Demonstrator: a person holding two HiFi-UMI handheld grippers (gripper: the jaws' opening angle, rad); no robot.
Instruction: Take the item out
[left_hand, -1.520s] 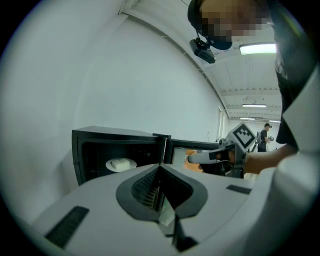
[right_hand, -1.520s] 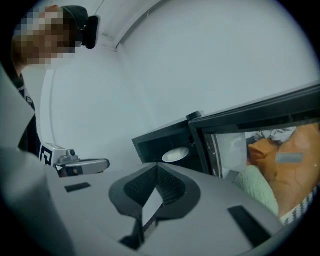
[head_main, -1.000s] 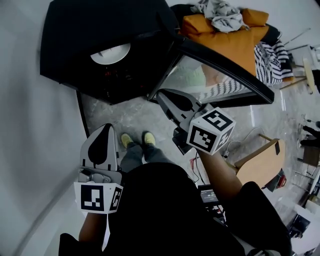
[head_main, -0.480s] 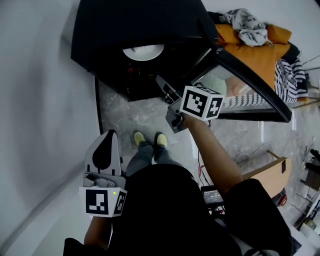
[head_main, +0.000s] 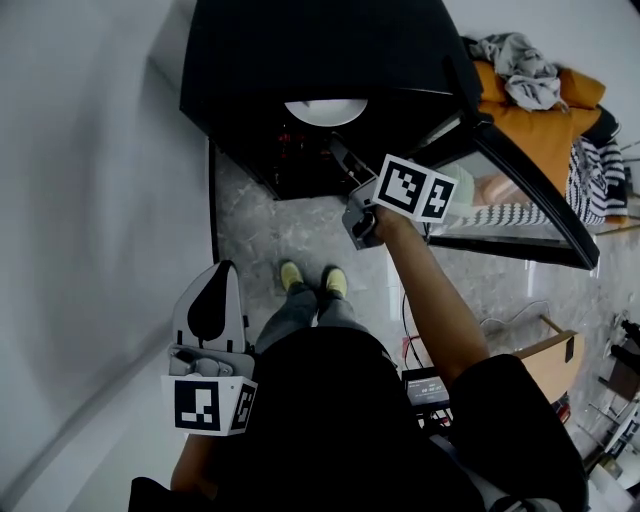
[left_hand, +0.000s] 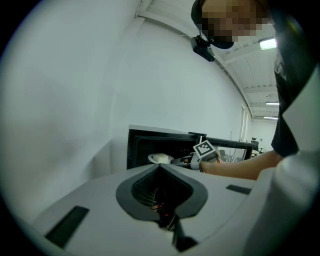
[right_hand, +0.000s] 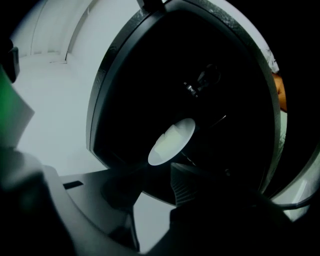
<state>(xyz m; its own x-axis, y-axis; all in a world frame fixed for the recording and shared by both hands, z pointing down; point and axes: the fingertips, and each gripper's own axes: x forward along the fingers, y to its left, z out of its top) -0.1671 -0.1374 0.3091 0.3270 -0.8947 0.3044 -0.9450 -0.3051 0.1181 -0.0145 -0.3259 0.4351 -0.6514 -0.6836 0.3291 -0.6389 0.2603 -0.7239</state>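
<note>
A white plate (head_main: 325, 110) sits inside a black oven (head_main: 320, 50) whose glass door (head_main: 520, 200) hangs open to the right. My right gripper (head_main: 340, 158) reaches into the oven's mouth just below the plate. Its jaws are opening and nothing is between them. In the right gripper view the plate (right_hand: 171, 142) lies just ahead of the right gripper (right_hand: 150, 175), apart from the fingers. My left gripper (head_main: 212, 290) is held low by the person's side, shut and empty. From the left gripper (left_hand: 160, 167) I see the plate (left_hand: 160, 158) far off.
An orange seat with heaped clothes (head_main: 540, 120) stands behind the open door. A wooden chair (head_main: 540, 345) is at the right. The person's feet in yellow shoes (head_main: 310, 278) stand on the grey floor before the oven. A pale wall runs along the left.
The right gripper has moved forward from beside the door into the oven's mouth, and its jaws have parted. The left gripper has stayed at the person's side.
</note>
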